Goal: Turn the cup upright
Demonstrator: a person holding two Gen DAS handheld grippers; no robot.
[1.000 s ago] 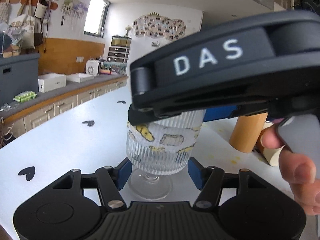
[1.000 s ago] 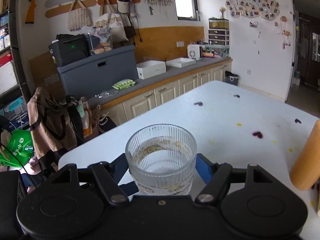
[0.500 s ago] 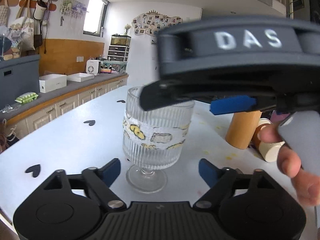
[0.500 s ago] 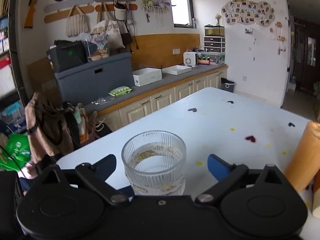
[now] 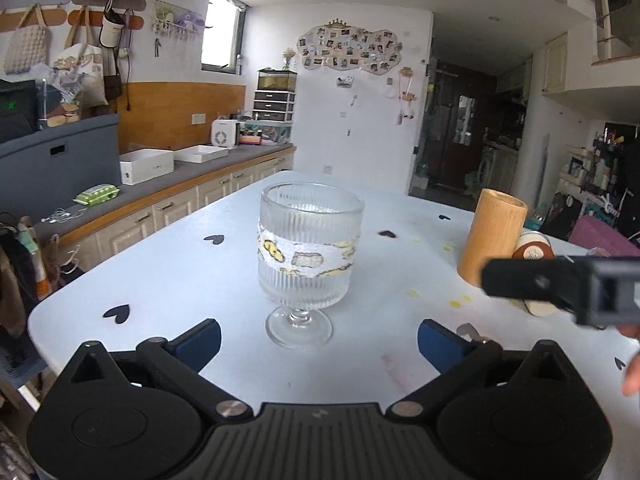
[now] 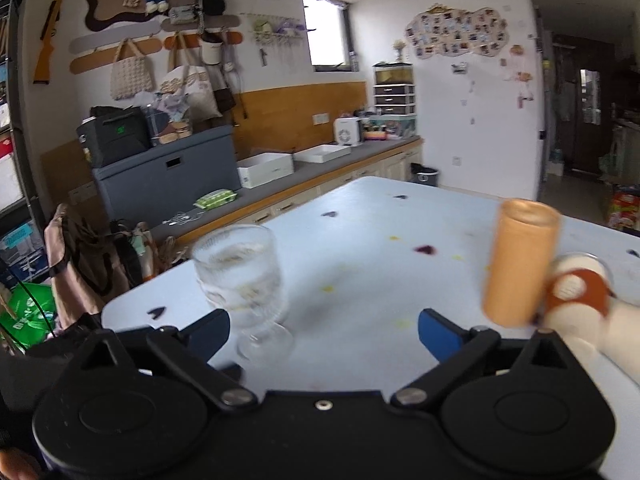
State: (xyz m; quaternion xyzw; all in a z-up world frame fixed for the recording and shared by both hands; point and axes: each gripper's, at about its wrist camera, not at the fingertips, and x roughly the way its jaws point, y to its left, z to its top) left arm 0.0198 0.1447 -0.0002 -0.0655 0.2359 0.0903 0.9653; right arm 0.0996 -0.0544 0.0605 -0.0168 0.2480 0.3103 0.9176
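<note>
A ribbed clear glass cup [image 5: 308,256] with a short stem and a yellow patterned band stands upright on the white table [image 5: 168,276]. My left gripper [image 5: 318,338] is open and empty, its blue pads wide apart just in front of the cup's foot. My right gripper [image 6: 324,332] is open and empty; the cup [image 6: 244,280] stands at its left pad, blurred. The right gripper's body shows at the right edge of the left wrist view [image 5: 560,284].
An upright wooden cylinder [image 5: 490,238] and a brown-and-white cup on its side [image 5: 534,256] are to the right; both also show in the right wrist view, cylinder [image 6: 520,268] and cup [image 6: 576,292]. The table's near-left edge drops off. Counter and cabinets lie left.
Both grippers opened and let go of the cup, which stays upright on the table. The right gripper swung away to the right and down; the left backed off slightly.
</note>
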